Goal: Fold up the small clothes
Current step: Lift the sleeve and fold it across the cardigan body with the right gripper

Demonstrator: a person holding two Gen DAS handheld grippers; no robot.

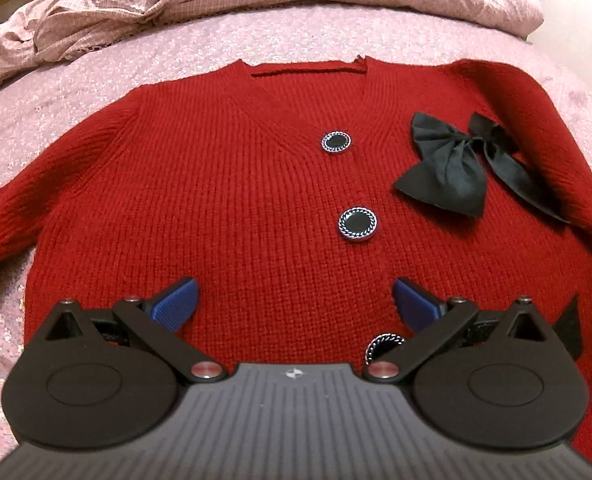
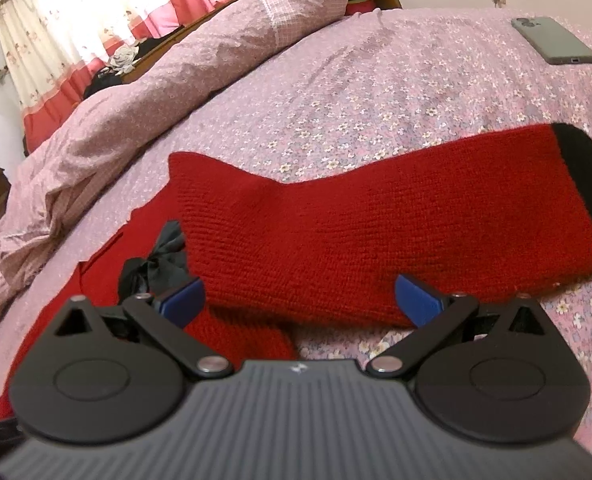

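A small red knit cardigan (image 1: 236, 184) lies flat, front up, on the bed, with black round buttons (image 1: 357, 223) down its middle and a black bow (image 1: 452, 168) on its right chest. My left gripper (image 1: 294, 300) hovers open over the lower hem, blue pads spread wide. In the right wrist view the cardigan's right sleeve (image 2: 396, 220) stretches out sideways, ending in a black cuff (image 2: 588, 184). My right gripper (image 2: 299, 300) is open just over the sleeve's near edge by the armpit, nothing between its fingers. The bow (image 2: 156, 264) shows at left.
The bed has a pink floral sheet (image 2: 376, 92). A crumpled pink duvet (image 1: 176, 4) is heaped along the far side. A grey phone (image 2: 554, 40) lies on the sheet beyond the cuff. Curtains and a wooden shelf stand behind the bed.
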